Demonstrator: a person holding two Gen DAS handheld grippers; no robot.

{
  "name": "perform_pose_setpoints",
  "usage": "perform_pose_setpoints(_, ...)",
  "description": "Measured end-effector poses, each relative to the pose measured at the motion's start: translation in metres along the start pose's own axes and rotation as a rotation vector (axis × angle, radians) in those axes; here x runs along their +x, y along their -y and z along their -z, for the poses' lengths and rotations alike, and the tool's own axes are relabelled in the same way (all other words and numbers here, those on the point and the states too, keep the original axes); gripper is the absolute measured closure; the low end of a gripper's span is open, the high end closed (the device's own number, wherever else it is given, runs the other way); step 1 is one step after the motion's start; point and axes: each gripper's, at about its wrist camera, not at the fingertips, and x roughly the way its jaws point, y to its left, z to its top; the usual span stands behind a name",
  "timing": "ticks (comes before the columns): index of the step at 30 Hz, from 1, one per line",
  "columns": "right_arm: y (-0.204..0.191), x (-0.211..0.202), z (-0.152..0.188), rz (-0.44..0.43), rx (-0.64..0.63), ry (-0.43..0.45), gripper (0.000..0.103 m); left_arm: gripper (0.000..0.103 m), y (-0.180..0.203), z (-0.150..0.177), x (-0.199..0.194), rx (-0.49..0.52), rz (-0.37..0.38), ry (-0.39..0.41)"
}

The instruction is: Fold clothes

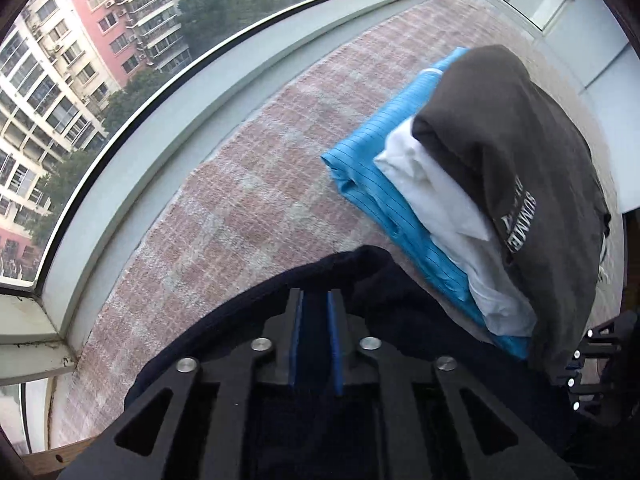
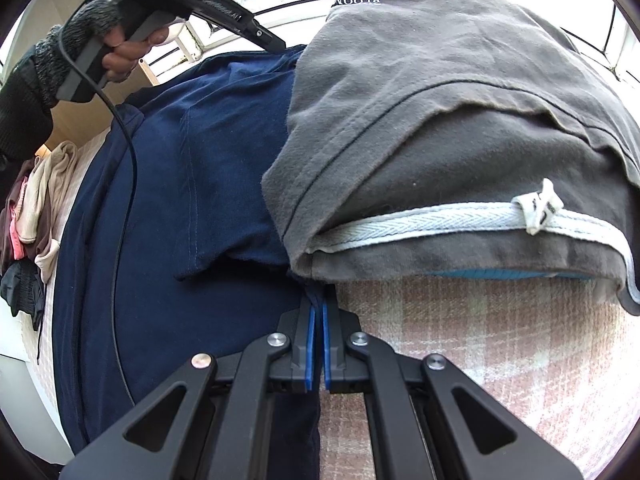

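Lower centre of both views: navy shirt (image 2: pixel 168 200) spread over checked cloth (image 2: pixel 480 340), beside folded stack topped by grey shirt (image 2: pixel 440 120). Right gripper (image 2: pixel 319 312) pinched shut on navy edge. Left gripper (image 1: pixel 316 304) slightly parted, navy fabric between; grip unclear. Soft, light, limp: hold hems or corners.

Matt navy cloth garment (image 2: pixel 208 184), soft grey cotton-like top (image 2: pixel 460 120), rough woven checked cover (image 1: pixel 248 200), matt black plastic fingers (image 2: pixel 348 344).
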Motion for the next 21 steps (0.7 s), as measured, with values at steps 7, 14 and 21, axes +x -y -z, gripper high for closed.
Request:
perform_pose_setpoints(7,-0.001,0.0,-0.001,0.004,-0.004,-0.003,0.101,0.066,0.055,-0.029,0.012,0.05,0.002,-0.041)
perform_pose_setpoints(14,-0.001,0.001,-0.002,0.008,-0.01,-0.002,0.101,0.101,0.062,-0.019,0.014,0.072,0.043,-0.048)
perform_pose_setpoints(21,-0.002,0.001,-0.001,0.012,-0.018,-0.001,0.101,0.101,0.036,-0.022,0.022,0.005,0.004,-0.009)
